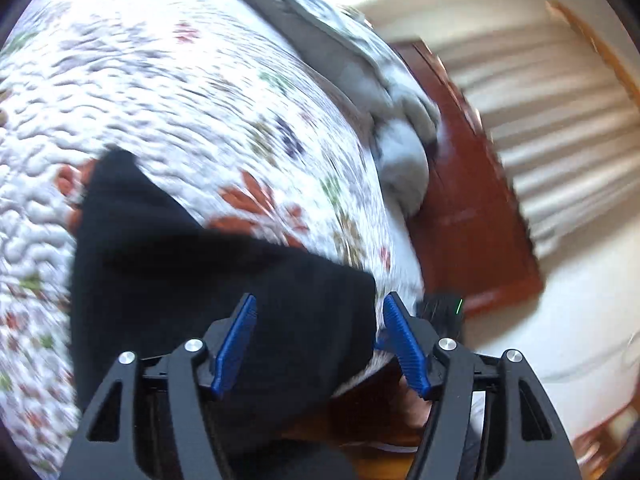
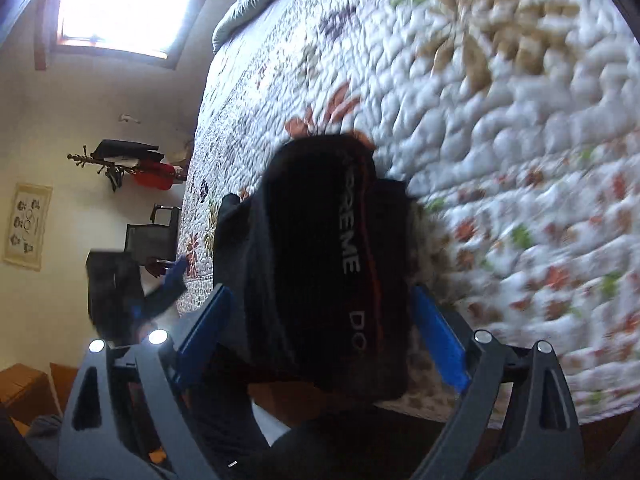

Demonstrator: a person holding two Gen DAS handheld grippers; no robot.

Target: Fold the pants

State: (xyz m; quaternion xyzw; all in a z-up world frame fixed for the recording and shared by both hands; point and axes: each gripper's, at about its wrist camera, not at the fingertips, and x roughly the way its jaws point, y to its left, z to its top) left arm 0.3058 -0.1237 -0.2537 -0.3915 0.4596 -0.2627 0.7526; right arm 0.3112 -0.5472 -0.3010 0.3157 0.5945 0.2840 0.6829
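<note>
On a bed under a white floral quilt (image 1: pixel 168 92), near its edge, lie the black pants (image 1: pixel 208 264), bunched and folded over on themselves.

Left gripper (image 1: pixel 320 308): angled downward over the bed edge, black frame at the bottom of the left wrist view, two blue pads (image 1: pixel 236 344) spread apart. Jaws open; the pants' dark cloth lies between and below them, and no pad presses on it. Beside the right-hand pad a small black device with a green light (image 1: pixel 444 312) shows at the quilt's edge.

Right gripper (image 2: pixel 320 300): rolled well to one side, so that the room stands sideways in its view, and tipped down toward the mattress. Jaws wide open; blue pads (image 2: pixel 440 336) stand clear on either side of the pants (image 2: pixel 320 264). The waistband with white lettering and a red stripe (image 2: pixel 352 240) runs lengthwise between the pads, with a gap to each.

Also in view: grey bedding (image 1: pixel 360 56) heaped at the far side of the quilt; a reddish wooden panel (image 1: pixel 472 216) beyond the bed edge; pale striped curtains (image 1: pixel 560 120); a bright window (image 2: pixel 116 4); a coat rack with red and dark garments (image 2: pixel 132 164); a framed picture (image 2: pixel 28 224) on the wall; a dark chair (image 2: pixel 152 236).

Both views are blurred.
</note>
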